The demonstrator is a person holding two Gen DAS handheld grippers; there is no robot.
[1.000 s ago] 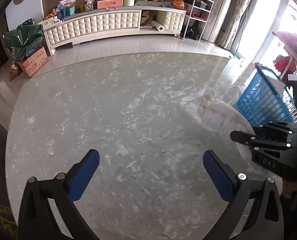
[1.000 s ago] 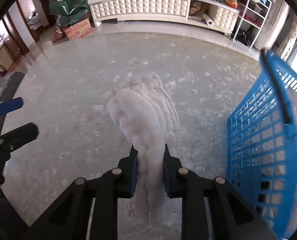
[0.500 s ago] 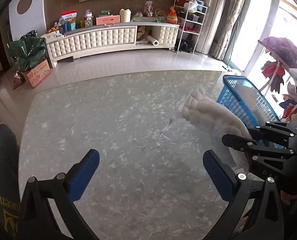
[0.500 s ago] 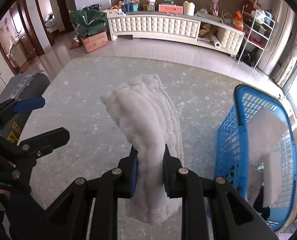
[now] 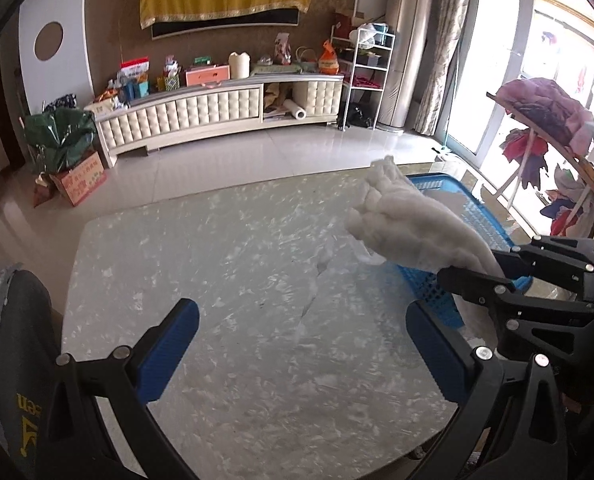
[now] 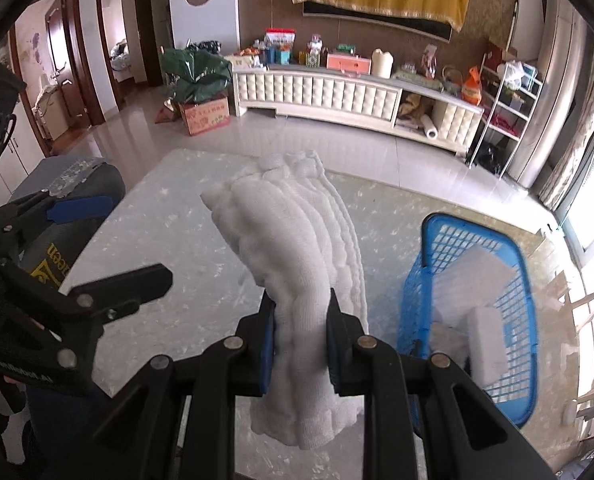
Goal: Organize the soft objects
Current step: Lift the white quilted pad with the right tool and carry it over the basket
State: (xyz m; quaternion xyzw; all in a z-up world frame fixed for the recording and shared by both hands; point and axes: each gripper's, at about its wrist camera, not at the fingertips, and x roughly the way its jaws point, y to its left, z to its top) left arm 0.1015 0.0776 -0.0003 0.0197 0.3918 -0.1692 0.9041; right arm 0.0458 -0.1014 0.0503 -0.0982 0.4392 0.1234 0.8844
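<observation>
In the left wrist view, the left gripper point(image 5: 303, 354) hung wide open and empty over the bare middle of the table point(image 5: 225, 264).

In the right wrist view, the right gripper point(image 6: 301, 334) pinched the white towel point(image 6: 297, 248), lifted beside the blue basket point(image 6: 417, 292) at the right edge, where white pieces point(image 6: 477, 280) already lay; dropping it in seemingly remained.

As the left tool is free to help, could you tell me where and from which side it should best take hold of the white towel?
Best guess: grip the free bunched end of the white towel, which sticks out past the right tool clamped at its middle. Bring the open left tool in from the left, away from the blue basket, pinching across the folds.
</observation>
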